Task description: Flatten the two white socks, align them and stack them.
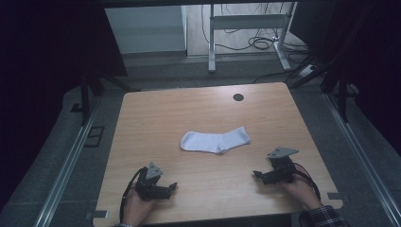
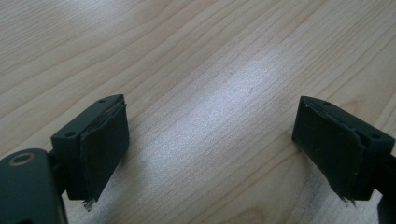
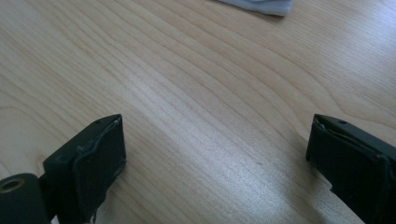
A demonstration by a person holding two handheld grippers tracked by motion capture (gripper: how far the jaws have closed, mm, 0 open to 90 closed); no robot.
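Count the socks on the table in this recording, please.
1. A white sock lies flat near the middle of the wooden table, between and beyond the two grippers; its edge also shows at the top of the right gripper view.

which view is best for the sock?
High view: the whole white sock lies flat mid-table, apart from both grippers. The right gripper view catches a bit of it at its top edge; the left gripper view looks at bare wood.

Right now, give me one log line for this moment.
left claw: open, empty | right claw: open, empty | white sock: flat mid-table, untouched, between and beyond both claws
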